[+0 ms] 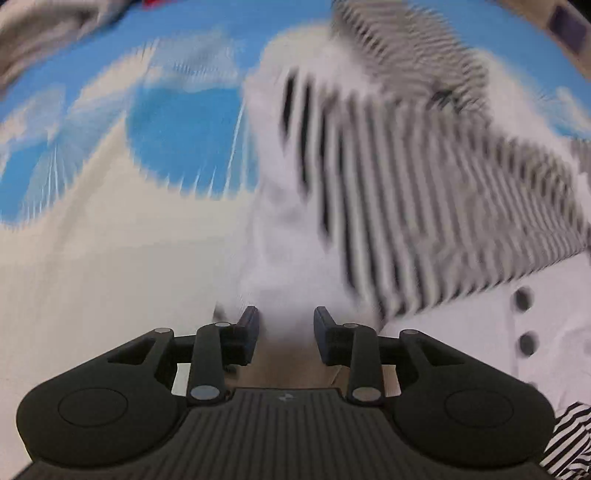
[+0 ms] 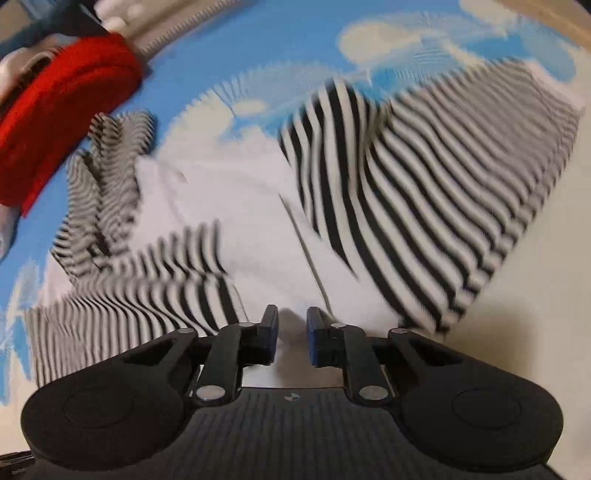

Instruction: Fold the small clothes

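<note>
The left gripper [image 1: 285, 332] is standing with its jaws at a middling gap, and white cloth is reaching down between the fingertips; whether they are pinching it cannot be told through the blur. The right gripper [image 2: 291, 334] is showing a narrower gap, with a white fold sitting between its tips, and again a real grip cannot be confirmed. Outward from the tongs, one garment [image 2: 258, 206] is lying on the sheet [image 2: 295, 48], a white piece with black-and-white striped panels and sleeves. From the left gripper it is spreading from 12 toward 2 o'clock, its striped body running up and to the right, with two dark buttons [image 1: 522, 299] on a white placket at about 3 o'clock. From the right gripper it is filling the field from 9 through 2 o'clock: one striped sleeve is trailing toward 10 o'clock, a broad striped panel is rising toward 1 o'clock, and the white middle is running straight ahead at 12. The long axis seems to be lying away from both grippers, so the coming fold likely turns on carrying the near edge forward over that axis. Both tongs are sitting at the near hem, touching or almost touching cloth; neither looks clearly nearer. One red item [image 2: 62, 110] is resting at 10 o'clock in the right view, well apart from the hem, and a grey cloth [image 1: 40, 33] is lying at 11 o'clock in the left view.
</note>
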